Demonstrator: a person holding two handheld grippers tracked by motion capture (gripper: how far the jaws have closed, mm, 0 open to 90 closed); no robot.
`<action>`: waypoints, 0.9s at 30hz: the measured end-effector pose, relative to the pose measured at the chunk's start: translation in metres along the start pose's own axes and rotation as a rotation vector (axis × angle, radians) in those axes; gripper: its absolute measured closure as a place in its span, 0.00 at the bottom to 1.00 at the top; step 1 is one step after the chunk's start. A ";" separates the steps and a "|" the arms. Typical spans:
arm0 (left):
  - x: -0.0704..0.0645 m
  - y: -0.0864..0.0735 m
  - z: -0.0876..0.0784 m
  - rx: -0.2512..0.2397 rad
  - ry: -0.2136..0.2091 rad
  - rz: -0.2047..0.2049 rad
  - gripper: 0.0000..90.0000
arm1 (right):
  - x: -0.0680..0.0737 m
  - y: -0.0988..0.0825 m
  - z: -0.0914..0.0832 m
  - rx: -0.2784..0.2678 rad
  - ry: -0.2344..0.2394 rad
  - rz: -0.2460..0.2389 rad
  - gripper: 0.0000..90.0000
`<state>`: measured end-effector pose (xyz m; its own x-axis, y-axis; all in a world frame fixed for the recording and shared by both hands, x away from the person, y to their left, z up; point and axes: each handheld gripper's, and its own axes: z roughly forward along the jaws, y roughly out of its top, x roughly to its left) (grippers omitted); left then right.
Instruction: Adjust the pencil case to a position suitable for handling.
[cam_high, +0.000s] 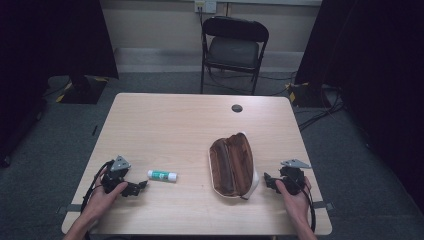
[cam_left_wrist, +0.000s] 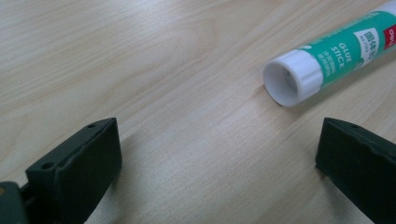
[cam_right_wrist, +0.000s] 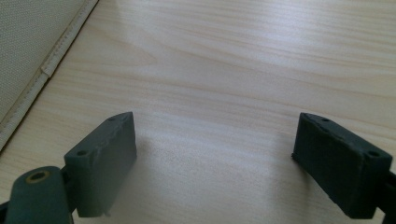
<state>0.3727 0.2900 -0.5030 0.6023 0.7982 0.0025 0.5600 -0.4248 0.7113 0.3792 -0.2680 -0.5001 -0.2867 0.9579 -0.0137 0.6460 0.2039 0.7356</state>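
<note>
The glue stick (cam_high: 162, 175) lies on its side on the worktop (cam_high: 170, 125), well to the left of the brown pencil case (cam_high: 232, 165), with its white cap facing the left tool (cam_high: 141, 185). That tool stands wide open and empty just beside it; the right tool (cam_high: 266, 179), equally open and empty, waits just right of the case. Being round, the stick could roll off if one jaw nudges it first, or squirt out of an off-centre pinch.
</note>
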 end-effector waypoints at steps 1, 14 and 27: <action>0.000 0.000 0.000 0.002 0.000 0.002 0.00 | 0.000 0.000 0.000 0.000 0.000 0.000 0.14; 0.000 0.001 0.001 -0.002 -0.001 -0.002 0.00 | 0.000 0.000 -0.008 0.018 -0.001 0.037 0.25; 0.000 0.000 0.000 0.001 -0.007 0.000 0.00 | 0.007 0.007 -0.042 -0.091 0.115 0.090 0.39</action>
<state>0.3731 0.2900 -0.5030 0.6059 0.7955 -0.0026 0.5608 -0.4248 0.7107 0.3518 -0.2689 -0.4669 -0.3130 0.9410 0.1283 0.6072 0.0944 0.7889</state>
